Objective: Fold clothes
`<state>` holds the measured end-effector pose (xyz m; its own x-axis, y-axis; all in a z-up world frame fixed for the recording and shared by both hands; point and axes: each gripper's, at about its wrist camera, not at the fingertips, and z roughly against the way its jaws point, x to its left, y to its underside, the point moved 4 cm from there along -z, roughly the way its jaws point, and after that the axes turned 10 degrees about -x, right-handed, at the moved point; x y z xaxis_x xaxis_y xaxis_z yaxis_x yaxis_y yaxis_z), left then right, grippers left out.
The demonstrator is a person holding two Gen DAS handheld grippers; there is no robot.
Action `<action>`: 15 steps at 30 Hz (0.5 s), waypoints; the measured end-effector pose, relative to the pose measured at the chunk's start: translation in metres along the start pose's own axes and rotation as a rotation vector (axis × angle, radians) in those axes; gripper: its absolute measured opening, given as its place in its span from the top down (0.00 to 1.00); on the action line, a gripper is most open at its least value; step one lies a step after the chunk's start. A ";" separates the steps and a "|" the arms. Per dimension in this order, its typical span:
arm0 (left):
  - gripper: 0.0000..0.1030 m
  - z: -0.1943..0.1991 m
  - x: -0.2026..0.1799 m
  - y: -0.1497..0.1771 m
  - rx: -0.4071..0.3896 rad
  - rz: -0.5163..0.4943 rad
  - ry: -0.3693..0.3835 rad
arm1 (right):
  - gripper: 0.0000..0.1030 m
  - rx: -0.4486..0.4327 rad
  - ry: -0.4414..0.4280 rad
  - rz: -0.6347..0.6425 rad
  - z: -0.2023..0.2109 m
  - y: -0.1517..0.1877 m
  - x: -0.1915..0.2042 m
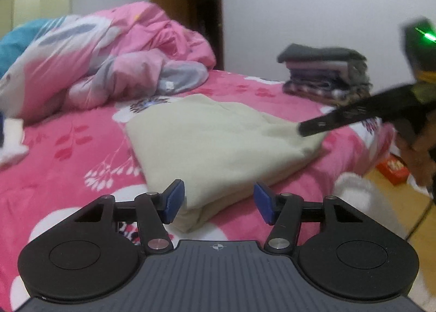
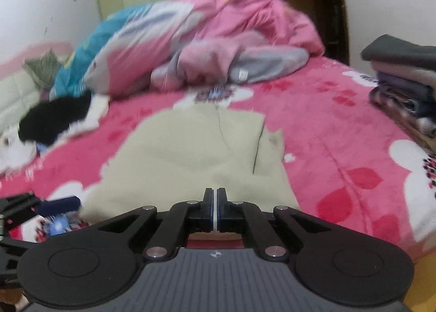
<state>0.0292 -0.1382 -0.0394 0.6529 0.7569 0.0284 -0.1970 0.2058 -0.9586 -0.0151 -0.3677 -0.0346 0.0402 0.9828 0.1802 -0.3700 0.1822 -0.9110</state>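
- Cream fleece garment (image 1: pixel 218 143), a soft pale rectangle already doubled over at least once, lies flat on the pink floral bedspread (image 1: pixel 68 175), its long axis running from your near bed edge toward the rumpled pink duvet (image 1: pixel 122 61).
- Your left gripper (image 1: pixel 218 203) stands with jaws wide, holding nothing; the garment's near folded corner sits just ahead, between the blue pads (image 1: pixel 174 200).
- Your right gripper (image 2: pixel 217 211) has its jaws pressed together on a thin pale layer, by its look the garment's near edge; the left view shows the tip at the right-hand corner.
- The right is on the cloth; the left is close but apart.
- A stack of dark folded clothes (image 1: pixel 327 74) sits well apart, behind and right.
- Motion blur softens both views; the cloth's layer count, and whether any sleeve is tucked under, you cannot tell. The black-and-white heap (image 2: pixel 54 118) at far left is unreadable.
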 end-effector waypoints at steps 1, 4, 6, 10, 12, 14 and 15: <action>0.44 0.000 0.000 -0.005 0.002 0.008 -0.008 | 0.93 -0.017 0.008 -0.009 0.003 -0.002 0.000; 0.39 -0.002 0.001 -0.015 0.030 0.020 -0.055 | 0.48 -0.069 0.033 -0.038 0.013 -0.009 -0.001; 0.35 -0.004 0.001 -0.022 0.054 0.025 -0.093 | 0.41 -0.102 0.051 -0.054 0.020 -0.013 -0.002; 0.32 -0.007 0.006 -0.024 0.130 0.065 -0.159 | 0.24 -0.133 0.094 -0.011 0.030 -0.016 0.006; 0.28 -0.008 0.011 -0.019 0.177 0.103 -0.187 | 0.10 -0.147 0.113 0.005 0.034 -0.016 0.011; 0.24 -0.007 0.016 -0.014 0.206 0.134 -0.224 | 0.01 -0.163 0.131 0.011 0.037 -0.015 0.015; 0.21 -0.006 0.018 -0.012 0.218 0.146 -0.242 | 0.01 -0.162 0.137 0.019 0.037 -0.014 0.017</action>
<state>0.0480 -0.1304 -0.0289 0.4193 0.9078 -0.0136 -0.4442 0.1921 -0.8751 -0.0440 -0.3544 -0.0050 0.1648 0.9789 0.1207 -0.2182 0.1555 -0.9634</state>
